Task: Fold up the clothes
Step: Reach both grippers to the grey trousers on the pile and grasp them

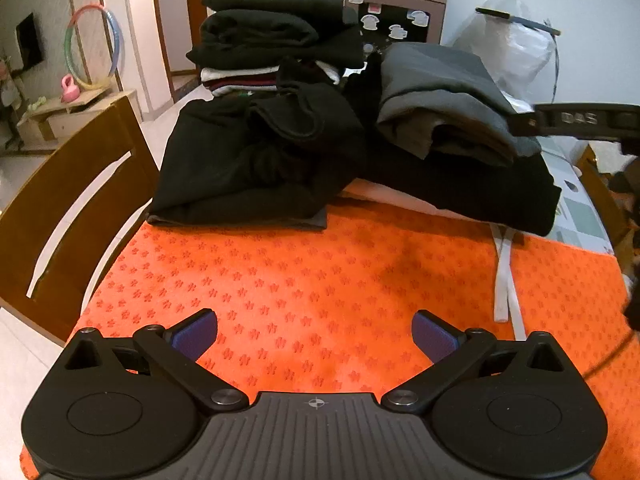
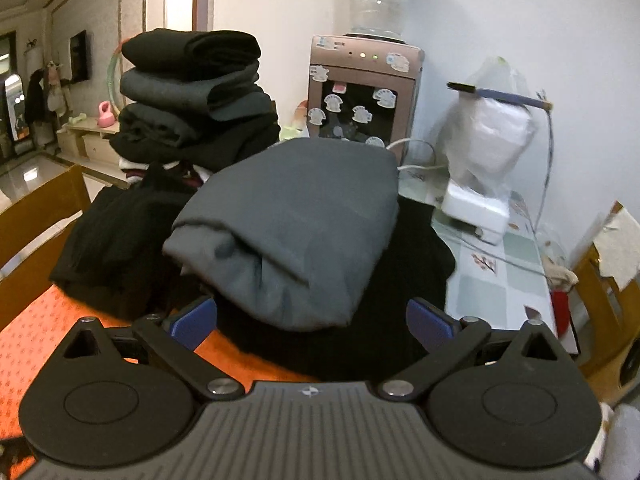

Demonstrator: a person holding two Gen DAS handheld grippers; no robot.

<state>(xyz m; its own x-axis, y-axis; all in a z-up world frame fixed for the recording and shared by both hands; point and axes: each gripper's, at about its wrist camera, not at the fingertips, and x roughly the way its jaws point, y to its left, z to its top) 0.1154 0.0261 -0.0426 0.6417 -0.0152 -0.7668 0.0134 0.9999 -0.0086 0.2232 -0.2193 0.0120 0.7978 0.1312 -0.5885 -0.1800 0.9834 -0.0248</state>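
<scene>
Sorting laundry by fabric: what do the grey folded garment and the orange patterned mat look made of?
The grey folded garment looks like smooth matte knit, maybe cotton jersey: soft rounded folds, no sheen. The orange patterned mat looks like towel-like microfibre, with a fuzzy surface and embossed flower shapes; exact fibres can't be told.

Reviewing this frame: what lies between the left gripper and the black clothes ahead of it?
Only bare orange cloth lies between the open left gripper and the black clothes, as the left wrist view shows.

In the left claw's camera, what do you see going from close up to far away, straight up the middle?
Left claw → orange mat → crumpled black garment → tall stack of folded clothes.
</scene>
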